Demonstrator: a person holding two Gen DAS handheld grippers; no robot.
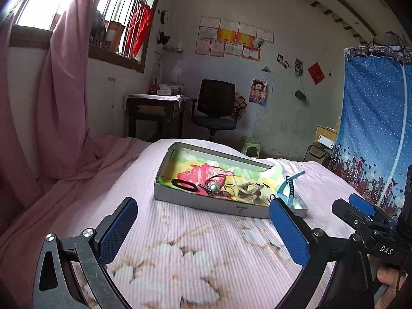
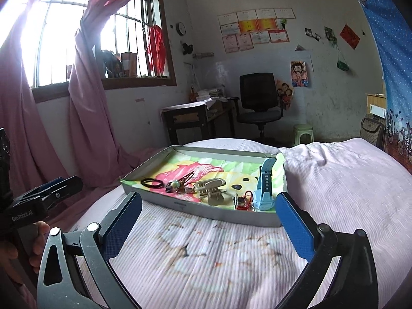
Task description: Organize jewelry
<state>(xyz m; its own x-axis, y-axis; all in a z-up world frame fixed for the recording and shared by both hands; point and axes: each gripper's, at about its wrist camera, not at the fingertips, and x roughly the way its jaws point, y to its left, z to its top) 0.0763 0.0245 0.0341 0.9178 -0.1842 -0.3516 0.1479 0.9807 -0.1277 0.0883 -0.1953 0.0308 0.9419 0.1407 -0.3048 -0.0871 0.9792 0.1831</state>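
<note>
A shallow grey box [image 1: 206,203] [image 2: 180,203] with a colourful lining sits on the pink bed. Along its near side lie black hair ties [image 2: 152,182] [image 1: 184,184], a pearl piece [image 2: 175,184] [image 1: 213,187], a beige claw clip [image 2: 209,188] [image 1: 248,190], a small red item [image 2: 243,200] and a light blue watch [image 2: 264,190] [image 1: 289,188]. My left gripper [image 1: 203,206] is open and empty, just short of the box. My right gripper [image 2: 209,200] is open and empty, its fingers level with the box's near wall. The right gripper also shows in the left wrist view [image 1: 360,211].
The pink striped bed cover [image 2: 219,257] spreads under both grippers. A pink curtain [image 1: 51,103] hangs at the left. Across the room stand a dark desk [image 1: 154,110], a black office chair [image 1: 216,108], a green stool [image 1: 251,146] and a blue fabric wardrobe [image 1: 373,128].
</note>
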